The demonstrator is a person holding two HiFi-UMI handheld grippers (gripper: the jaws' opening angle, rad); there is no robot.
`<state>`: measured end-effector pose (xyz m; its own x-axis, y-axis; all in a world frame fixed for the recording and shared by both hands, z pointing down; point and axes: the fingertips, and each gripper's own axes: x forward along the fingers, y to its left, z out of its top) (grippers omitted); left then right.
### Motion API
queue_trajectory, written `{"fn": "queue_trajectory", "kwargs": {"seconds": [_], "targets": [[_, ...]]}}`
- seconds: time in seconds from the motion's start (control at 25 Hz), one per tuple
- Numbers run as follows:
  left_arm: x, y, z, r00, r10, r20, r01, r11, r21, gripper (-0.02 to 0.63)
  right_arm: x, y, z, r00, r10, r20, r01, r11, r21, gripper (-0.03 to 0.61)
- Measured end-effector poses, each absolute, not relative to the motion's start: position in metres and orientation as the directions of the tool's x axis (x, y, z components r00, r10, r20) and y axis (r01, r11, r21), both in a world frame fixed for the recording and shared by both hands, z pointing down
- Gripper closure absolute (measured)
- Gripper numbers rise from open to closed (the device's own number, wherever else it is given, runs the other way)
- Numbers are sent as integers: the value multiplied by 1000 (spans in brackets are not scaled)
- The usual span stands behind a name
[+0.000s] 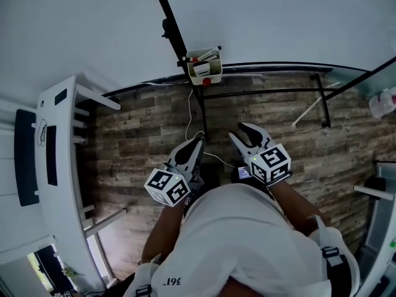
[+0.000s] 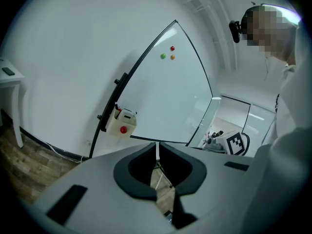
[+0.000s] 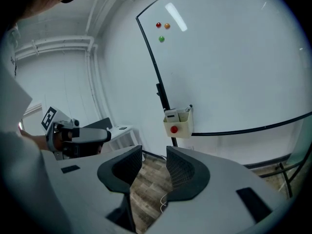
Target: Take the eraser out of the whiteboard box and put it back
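The cream whiteboard box (image 1: 205, 68) hangs on the whiteboard's black frame, with a red magnet on its front. A white eraser (image 3: 171, 114) stands inside it; in the left gripper view the eraser (image 2: 127, 115) tops the box (image 2: 121, 124). Both grippers hover over the wooden floor, well short of the box (image 3: 178, 126). My left gripper (image 1: 197, 142) has its jaws together with nothing between them (image 2: 157, 147). My right gripper (image 1: 242, 133) stands open, its jaws apart and empty (image 3: 153, 152), pointing towards the box.
The whiteboard (image 3: 234, 72) carries three small magnets (image 3: 162, 30). Its black stand bars (image 1: 266, 91) run along the floor, and a white cable (image 1: 190, 119) trails below the box. A white desk (image 1: 59, 166) stands at the left.
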<state>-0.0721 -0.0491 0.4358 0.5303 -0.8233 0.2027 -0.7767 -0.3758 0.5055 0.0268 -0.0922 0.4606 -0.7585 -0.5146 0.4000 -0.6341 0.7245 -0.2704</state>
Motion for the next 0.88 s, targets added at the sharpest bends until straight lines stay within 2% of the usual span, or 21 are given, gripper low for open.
{"fn": "queue_trajectory", "kwargs": {"seconds": [0.52, 0.88], "targets": [[-109, -88, 430, 589, -790, 167, -754, -465, 463, 603, -8, -138, 433, -712, -603, 360, -687, 705, -176, 422], [-123, -129, 423, 580, -801, 149, -775, -486, 405, 602, -38, -185, 417, -708, -614, 348, -680, 726, -103, 420]]}}
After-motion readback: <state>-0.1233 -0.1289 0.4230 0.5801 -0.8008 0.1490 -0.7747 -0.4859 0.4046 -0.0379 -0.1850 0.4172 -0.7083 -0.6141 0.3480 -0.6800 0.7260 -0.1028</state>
